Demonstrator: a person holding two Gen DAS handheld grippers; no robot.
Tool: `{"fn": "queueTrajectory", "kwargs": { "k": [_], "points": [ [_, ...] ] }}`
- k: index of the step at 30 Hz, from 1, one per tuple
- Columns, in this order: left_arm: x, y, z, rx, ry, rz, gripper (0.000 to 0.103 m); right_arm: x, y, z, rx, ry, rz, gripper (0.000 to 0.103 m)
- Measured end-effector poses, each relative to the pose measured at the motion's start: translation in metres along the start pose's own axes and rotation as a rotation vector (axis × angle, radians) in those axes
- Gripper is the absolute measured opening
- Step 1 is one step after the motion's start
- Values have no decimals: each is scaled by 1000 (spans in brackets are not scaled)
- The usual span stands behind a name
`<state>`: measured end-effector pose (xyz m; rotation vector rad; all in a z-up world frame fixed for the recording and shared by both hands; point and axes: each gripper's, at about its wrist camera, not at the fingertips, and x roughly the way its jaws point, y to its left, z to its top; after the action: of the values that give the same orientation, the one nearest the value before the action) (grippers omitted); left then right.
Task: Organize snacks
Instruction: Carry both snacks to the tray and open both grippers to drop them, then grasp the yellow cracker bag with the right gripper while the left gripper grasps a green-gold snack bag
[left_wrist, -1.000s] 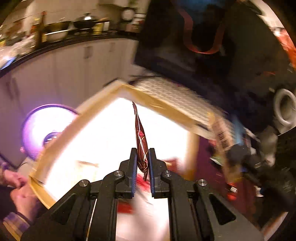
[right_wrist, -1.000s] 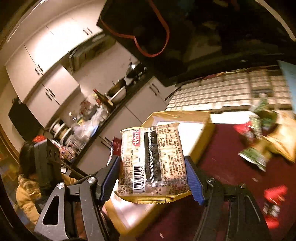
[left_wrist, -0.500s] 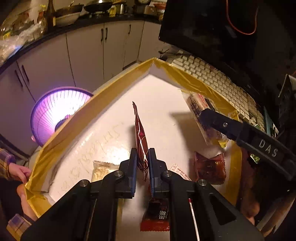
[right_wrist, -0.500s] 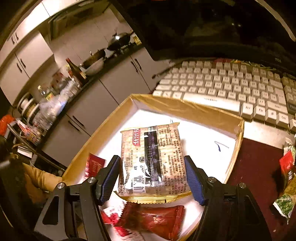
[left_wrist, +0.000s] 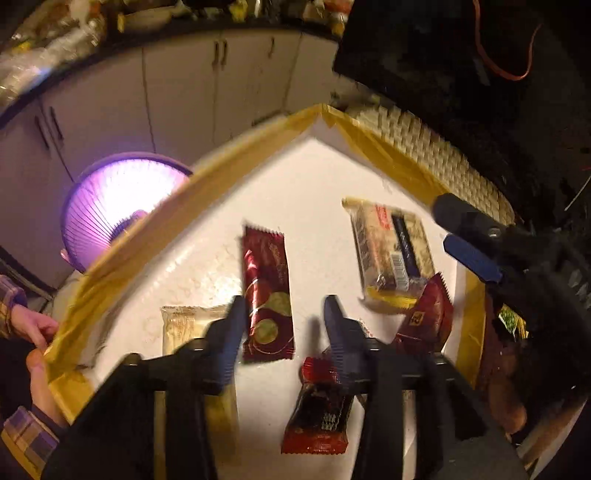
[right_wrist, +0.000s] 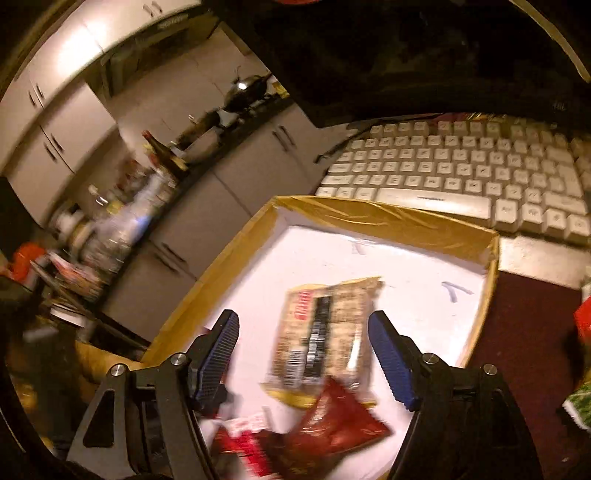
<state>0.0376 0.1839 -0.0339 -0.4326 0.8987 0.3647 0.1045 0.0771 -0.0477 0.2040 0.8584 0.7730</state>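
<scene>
- Your left gripper (left_wrist: 282, 317) hangs with its jaws spread and empty; the dark red packet (left_wrist: 266, 291) lies flat on the box floor between and just beyond the tips. Lift straight up so a finger does not catch its near end.
- Your right gripper (right_wrist: 303, 354) is likewise parted and holds nothing; the cracker pack (right_wrist: 325, 332) lies loose in the box (right_wrist: 388, 218) between its blue fingers (right_wrist: 218, 354). Back out along the fingers, clear of the crinkled red bag (right_wrist: 332, 424) overlapping the pack's near edge.
- The cracker pack is a clear wrapper with a black label strip, barcode and yellow seam.
- Other snacks nearby: a pale packet (left_wrist: 184, 321) at left, a red-and-black bar (left_wrist: 317, 410) at the near edge.
- Beyond the taped far wall sits a keyboard (right_wrist: 461, 170); more packets appear to wait on the dark red surface at right.
</scene>
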Motion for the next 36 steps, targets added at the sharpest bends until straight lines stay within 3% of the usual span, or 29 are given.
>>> {"fn": "queueTrajectory", "kwargs": {
  "k": [3,4,6,9,13,17,19,24,26,29,33,36],
  "points": [
    [-32,-15,-10,53,-135,64,55,-28,7,1,27,-39,110,75],
    [-43,-21,-14,72,-178,60,63,-44,11,-3,17,-70,130,75],
    [-61,-32,-23,100,-241,17,68,-70,18,-17,-11,-112,142,75],
    [-76,-45,-35,111,-266,-66,68,-109,10,-48,0,-154,151,75],
    [-81,-67,-44,102,-221,-221,68,-144,-23,-83,67,-147,155,75],
    [-84,-102,-63,199,-218,-268,70,-175,-67,-107,79,-151,36,75],
    [-82,-119,-69,240,-180,-304,70,-189,-83,-114,91,-159,-28,75],
    [-81,-137,-80,290,-137,-354,70,-216,-109,-102,89,-205,-183,75],
    [-80,-141,-82,292,-128,-355,70,-215,-126,-86,161,-174,-240,75],
    [-78,-143,-85,302,-123,-350,70,-200,-149,-63,243,-145,-237,75],
    [-77,-142,-88,316,-135,-318,70,-176,-181,-37,363,-80,-369,74],
    [-73,-144,-88,316,-121,-315,70,-161,-190,-27,380,-59,-434,74]
  ]
}}
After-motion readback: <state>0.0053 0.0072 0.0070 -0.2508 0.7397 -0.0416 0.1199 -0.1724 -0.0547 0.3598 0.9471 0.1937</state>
